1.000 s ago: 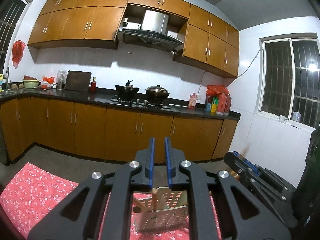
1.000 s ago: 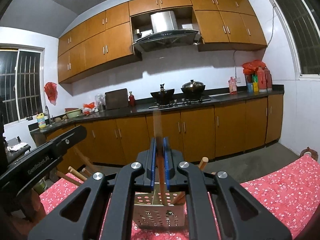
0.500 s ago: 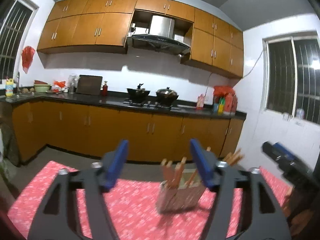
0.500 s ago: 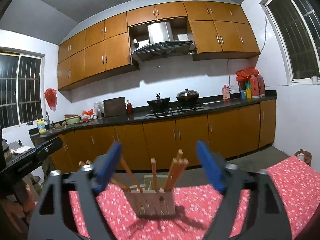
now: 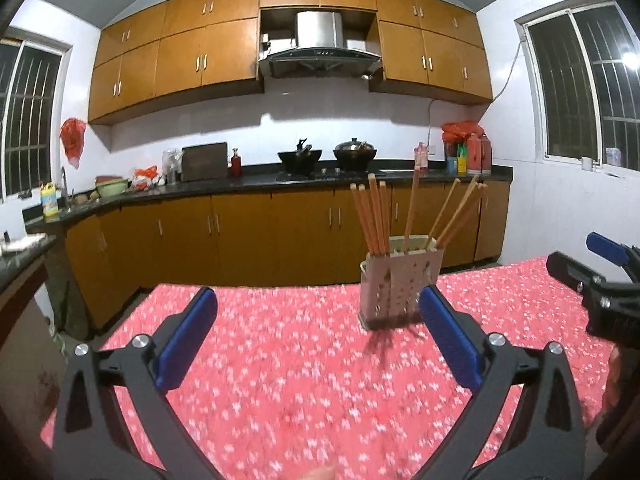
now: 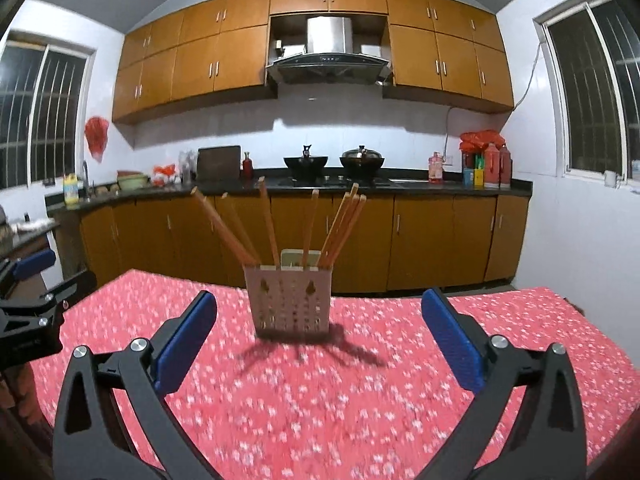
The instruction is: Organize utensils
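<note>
A perforated pale utensil holder [image 5: 400,284] stands upright on the red flowered tablecloth [image 5: 304,380], with several wooden chopsticks [image 5: 374,216] standing in it. It also shows in the right wrist view [image 6: 291,300], chopsticks [image 6: 272,224] fanned out. My left gripper [image 5: 318,336] is open and empty, held back from the holder, which is ahead to its right. My right gripper [image 6: 320,336] is open and empty, held back from the holder straight ahead. Each gripper shows at the edge of the other's view, the right one [image 5: 600,272] and the left one [image 6: 32,308].
The table's far edge [image 6: 400,298] drops to the kitchen floor. Behind are brown base cabinets [image 5: 240,236], a dark counter with pots [image 5: 328,156], bottles [image 5: 468,152], and windows on both sides.
Both grippers were shut over the holder, the right one on a chopstick. They opened, letting it drop in, and pulled back and up; the holder now stands farther ahead.
</note>
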`<state>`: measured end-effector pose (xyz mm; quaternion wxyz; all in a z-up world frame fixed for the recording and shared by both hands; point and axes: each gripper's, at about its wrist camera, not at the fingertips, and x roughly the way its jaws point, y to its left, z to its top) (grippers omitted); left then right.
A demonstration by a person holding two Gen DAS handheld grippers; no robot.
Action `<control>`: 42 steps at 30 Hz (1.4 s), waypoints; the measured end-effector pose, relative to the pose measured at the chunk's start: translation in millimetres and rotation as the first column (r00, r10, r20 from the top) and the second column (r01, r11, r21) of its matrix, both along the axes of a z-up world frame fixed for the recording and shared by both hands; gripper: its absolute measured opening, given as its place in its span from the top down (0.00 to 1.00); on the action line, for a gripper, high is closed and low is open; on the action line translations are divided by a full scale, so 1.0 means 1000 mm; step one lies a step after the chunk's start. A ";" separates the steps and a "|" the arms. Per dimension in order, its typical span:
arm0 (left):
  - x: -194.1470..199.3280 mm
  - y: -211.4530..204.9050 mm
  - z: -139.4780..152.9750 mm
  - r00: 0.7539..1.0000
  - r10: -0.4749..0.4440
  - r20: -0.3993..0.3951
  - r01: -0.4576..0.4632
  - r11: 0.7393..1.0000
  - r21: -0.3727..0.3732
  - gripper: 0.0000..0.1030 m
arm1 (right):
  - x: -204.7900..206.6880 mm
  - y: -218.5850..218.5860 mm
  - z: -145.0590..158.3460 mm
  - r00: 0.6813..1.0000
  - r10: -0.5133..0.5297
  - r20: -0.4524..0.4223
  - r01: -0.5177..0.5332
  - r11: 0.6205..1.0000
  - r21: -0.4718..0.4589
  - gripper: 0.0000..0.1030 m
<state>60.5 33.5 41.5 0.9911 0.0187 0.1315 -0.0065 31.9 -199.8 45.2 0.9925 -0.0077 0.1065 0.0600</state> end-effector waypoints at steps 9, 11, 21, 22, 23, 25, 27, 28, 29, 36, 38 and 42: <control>-0.028 -0.002 -0.035 0.998 0.018 -0.059 -0.019 1.000 -0.005 0.04 | -0.028 0.004 -0.038 0.997 -0.018 -0.076 0.017 1.000 -0.020 0.02; -0.036 -0.002 -0.041 0.998 0.025 -0.064 -0.025 1.000 -0.003 0.04 | -0.033 0.001 -0.045 0.996 -0.027 -0.085 0.027 1.000 -0.005 0.02; -0.047 -0.004 -0.047 0.997 0.040 -0.073 -0.040 0.999 0.004 0.04 | -0.044 -0.011 -0.052 0.993 -0.077 -0.093 0.081 0.996 0.032 0.02; -0.048 -0.004 -0.047 0.997 0.039 -0.073 -0.039 0.999 0.002 0.04 | -0.044 -0.011 -0.052 0.993 -0.077 -0.094 0.080 0.996 0.034 0.02; -0.048 -0.004 -0.046 0.997 0.038 -0.072 -0.038 0.999 0.000 0.04 | -0.044 -0.011 -0.052 0.993 -0.075 -0.094 0.079 0.996 0.034 0.02; -0.049 -0.004 -0.045 0.997 0.037 -0.066 -0.037 0.999 0.002 0.04 | -0.044 -0.010 -0.052 0.993 -0.075 -0.093 0.078 0.997 0.029 0.02; -0.049 -0.005 -0.044 0.997 0.035 -0.065 -0.035 0.999 0.003 0.04 | -0.044 -0.009 -0.051 0.993 -0.074 -0.092 0.077 0.997 0.024 0.02; -0.049 -0.005 -0.044 0.997 0.035 -0.067 -0.035 0.999 0.002 0.04 | -0.044 -0.009 -0.051 0.993 -0.074 -0.091 0.077 0.997 0.024 0.02; -0.049 -0.006 -0.044 0.997 0.034 -0.068 -0.034 0.999 0.000 0.04 | -0.044 -0.009 -0.052 0.993 -0.074 -0.092 0.077 0.997 0.024 0.02; -0.046 -0.008 -0.043 0.997 0.027 -0.074 -0.028 1.000 -0.005 0.04 | -0.043 -0.009 -0.051 0.992 -0.080 -0.098 0.084 0.996 0.032 0.02; -0.044 -0.008 -0.043 0.997 0.026 -0.076 -0.026 1.000 -0.008 0.04 | -0.043 -0.009 -0.051 0.992 -0.080 -0.097 0.084 0.996 0.032 0.02; -0.042 -0.009 -0.043 0.996 0.024 -0.083 -0.025 1.000 -0.015 0.04 | -0.041 -0.010 -0.052 0.992 -0.080 -0.102 0.084 0.996 0.032 0.02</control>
